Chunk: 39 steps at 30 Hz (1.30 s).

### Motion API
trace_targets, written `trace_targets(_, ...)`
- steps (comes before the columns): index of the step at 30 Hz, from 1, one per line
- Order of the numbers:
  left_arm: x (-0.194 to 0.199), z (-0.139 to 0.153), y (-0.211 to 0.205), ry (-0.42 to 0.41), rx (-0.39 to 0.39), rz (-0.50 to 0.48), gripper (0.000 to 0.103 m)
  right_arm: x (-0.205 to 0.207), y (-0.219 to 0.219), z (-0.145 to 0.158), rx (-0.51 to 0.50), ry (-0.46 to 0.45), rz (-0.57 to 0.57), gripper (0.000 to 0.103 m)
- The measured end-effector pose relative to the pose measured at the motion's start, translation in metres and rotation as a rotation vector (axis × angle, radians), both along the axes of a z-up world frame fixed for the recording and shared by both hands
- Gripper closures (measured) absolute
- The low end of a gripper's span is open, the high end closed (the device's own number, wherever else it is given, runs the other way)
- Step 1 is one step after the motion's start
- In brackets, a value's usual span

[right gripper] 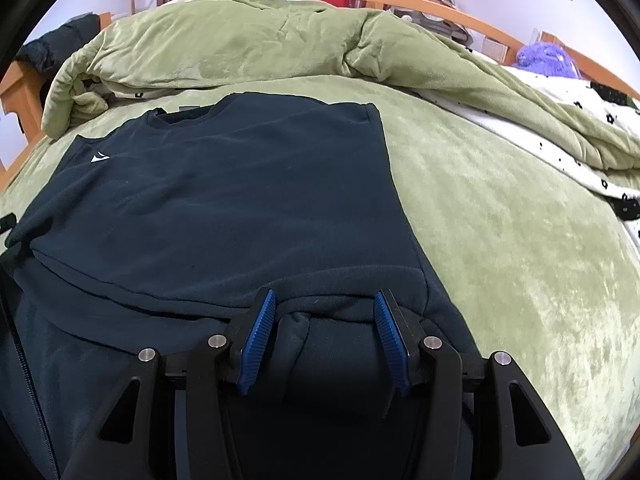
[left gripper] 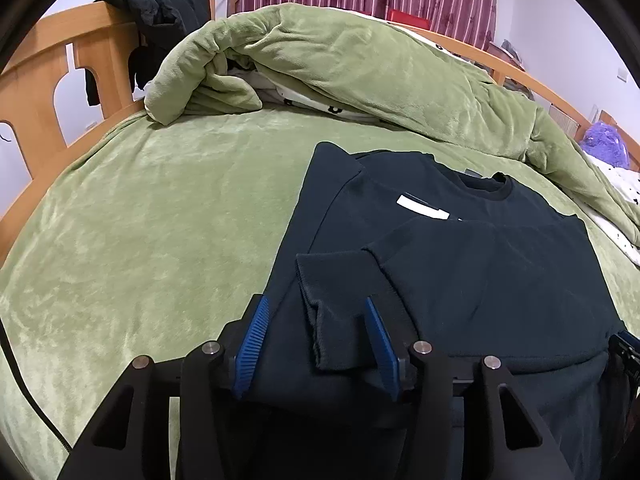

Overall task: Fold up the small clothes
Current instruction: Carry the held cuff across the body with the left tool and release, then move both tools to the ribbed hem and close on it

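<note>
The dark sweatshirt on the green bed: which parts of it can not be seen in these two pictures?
- Dark sweatshirt, right wrist view: its bottom hem, hidden behind the right gripper.
- Left wrist view: its right edge, cut off by the picture border; its near part, behind the left gripper.
- White label: text too small.

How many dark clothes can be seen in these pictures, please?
2. A dark sweater lies partly folded on the green blanket, close in front of both cameras. A black garment hangs over the wooden bed frame at the far left. More may hide under the bedding.
</note>
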State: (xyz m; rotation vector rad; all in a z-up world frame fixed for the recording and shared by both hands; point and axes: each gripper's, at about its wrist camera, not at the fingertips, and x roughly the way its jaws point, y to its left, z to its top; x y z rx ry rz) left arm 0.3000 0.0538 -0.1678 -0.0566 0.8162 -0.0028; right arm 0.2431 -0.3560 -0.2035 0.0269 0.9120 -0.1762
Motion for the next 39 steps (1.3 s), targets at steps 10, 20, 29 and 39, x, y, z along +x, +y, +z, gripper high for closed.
trace_targets(10,-0.026,0.006,0.002,-0.031,0.004,-0.015,0.054,-0.017,0.007,0.016,0.019,-0.03,0.037,0.052)
trace_targets(20,-0.07,0.023,-0.003,-0.088,0.028,-0.065,0.054,-0.062,0.01,0.041,0.01,-0.095,0.029,0.052)
trace_targets(29,-0.138,0.032,-0.016,-0.101,0.017,-0.107,0.054,-0.137,0.0,0.042,0.008,-0.122,-0.025,0.052)
trace_targets(39,-0.201,0.039,-0.017,-0.094,0.054,-0.12,0.054,-0.199,-0.021,0.048,0.096,-0.114,-0.065,0.052)
